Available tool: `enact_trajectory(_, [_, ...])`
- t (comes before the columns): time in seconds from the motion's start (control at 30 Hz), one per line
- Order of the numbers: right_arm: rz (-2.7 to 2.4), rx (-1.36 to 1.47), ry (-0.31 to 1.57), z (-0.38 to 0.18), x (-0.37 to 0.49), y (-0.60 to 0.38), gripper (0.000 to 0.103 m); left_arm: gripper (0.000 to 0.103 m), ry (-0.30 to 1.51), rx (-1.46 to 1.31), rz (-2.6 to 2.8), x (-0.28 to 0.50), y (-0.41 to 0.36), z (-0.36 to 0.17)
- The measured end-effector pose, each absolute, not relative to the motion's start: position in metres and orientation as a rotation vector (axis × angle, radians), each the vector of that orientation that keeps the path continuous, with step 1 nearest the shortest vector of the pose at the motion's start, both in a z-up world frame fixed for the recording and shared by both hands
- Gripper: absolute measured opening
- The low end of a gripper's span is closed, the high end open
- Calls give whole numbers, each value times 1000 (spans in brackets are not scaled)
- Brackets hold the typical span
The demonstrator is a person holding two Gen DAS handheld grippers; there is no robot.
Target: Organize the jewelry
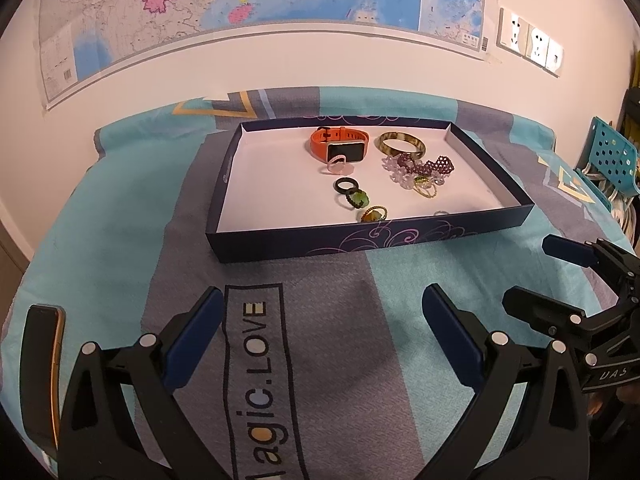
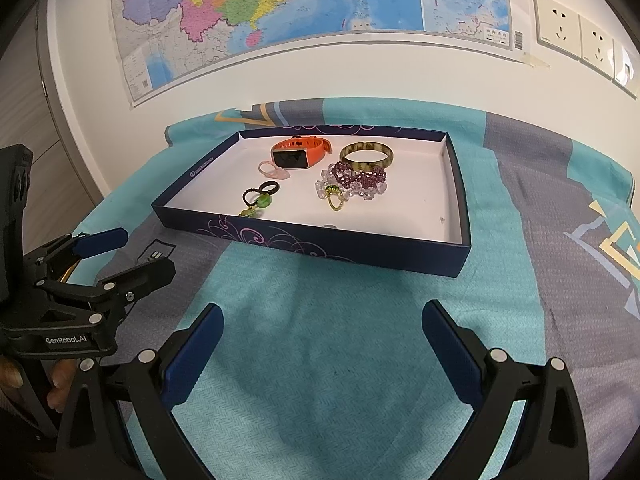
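Nearest the lens, the left gripper (image 1: 322,316) hangs with its blue-padded jaws spread wide and nothing between them, above a teal and grey patterned cloth (image 1: 120,240) printed with lettering that ends in "LOVE". Beside it, the right gripper (image 2: 320,332) is spread just as wide and also empty.

Beyond both sits a shallow dark blue cardboard tray with a white floor (image 2: 460,200), holding the jewelry: an orange-strapped smartwatch (image 2: 298,152), an olive mottled bangle (image 2: 366,154), a dark purple beaded bracelet (image 2: 360,178) tangled over clear beads, a plain black ring (image 2: 268,188), and several small green-stoned rings (hard to separate at this size). A pale ring near the tray's front wall is mostly hidden.

A dark phone-like slab (image 1: 42,376) lies cut off at the left view's edge. A coloured wall map (image 2: 280,8) and white sockets (image 2: 576,28) hang behind.
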State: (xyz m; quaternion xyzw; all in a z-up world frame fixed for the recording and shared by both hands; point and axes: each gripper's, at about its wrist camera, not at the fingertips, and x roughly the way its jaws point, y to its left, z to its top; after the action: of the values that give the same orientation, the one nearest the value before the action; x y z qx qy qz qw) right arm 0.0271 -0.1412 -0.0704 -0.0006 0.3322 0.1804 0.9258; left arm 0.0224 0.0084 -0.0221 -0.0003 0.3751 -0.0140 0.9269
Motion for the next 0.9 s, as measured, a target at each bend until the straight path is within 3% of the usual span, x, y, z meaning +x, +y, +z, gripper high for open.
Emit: enact_trajectory(0.9, [367, 6, 700, -72, 30, -141, 96, 98, 783, -7, -26, 25, 9, -25])
